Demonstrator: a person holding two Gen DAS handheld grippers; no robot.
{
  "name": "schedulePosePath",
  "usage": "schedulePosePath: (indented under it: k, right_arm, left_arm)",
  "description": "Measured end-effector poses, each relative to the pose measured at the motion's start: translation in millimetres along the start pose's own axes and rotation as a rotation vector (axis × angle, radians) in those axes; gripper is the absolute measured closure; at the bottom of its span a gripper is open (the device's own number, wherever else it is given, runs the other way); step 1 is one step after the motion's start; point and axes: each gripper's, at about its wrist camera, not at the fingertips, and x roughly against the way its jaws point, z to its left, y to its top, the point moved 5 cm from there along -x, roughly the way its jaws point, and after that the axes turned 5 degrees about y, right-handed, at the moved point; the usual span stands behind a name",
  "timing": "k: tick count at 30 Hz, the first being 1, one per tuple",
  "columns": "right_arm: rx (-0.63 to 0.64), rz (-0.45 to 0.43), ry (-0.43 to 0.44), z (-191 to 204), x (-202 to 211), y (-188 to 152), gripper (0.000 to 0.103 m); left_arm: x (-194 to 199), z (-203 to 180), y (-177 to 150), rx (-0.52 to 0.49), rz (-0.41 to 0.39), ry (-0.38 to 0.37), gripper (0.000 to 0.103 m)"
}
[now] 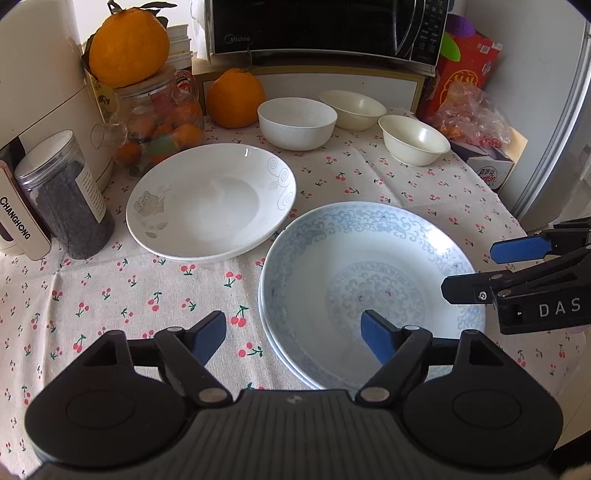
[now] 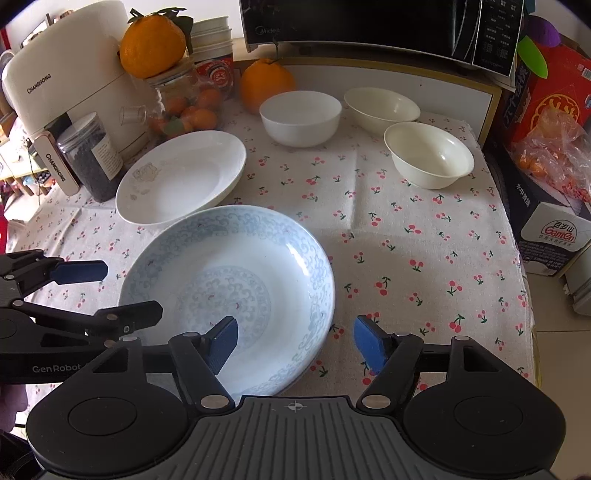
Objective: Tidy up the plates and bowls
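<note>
Blue-scrolled white plate (image 1: 369,273), grey-rose white plate (image 1: 210,203), cream bowls (image 1: 413,138), cherry-print tablecloth (image 1: 129,291).

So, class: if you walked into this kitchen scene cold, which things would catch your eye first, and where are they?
The blue-patterned plate lies nearest on the cherry-print tablecloth, stacked on another plate, with the left gripper and right gripper at its edges, jaws open. Behind it to the left is a white plate with a rose motif. At the back, three bowls cluster under the microwave, and a large orange tops a jar.
</note>
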Motion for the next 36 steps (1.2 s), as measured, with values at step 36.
schedulePosePath:
  k: [36]
  right_arm:
    - [-0.174, -0.174, 0.162, 9.8, -48.6, 100.0, 0.012]
  left_arm:
    - [-38.8, 74.3, 58.5, 0.238, -0.024, 0.23, 0.003]
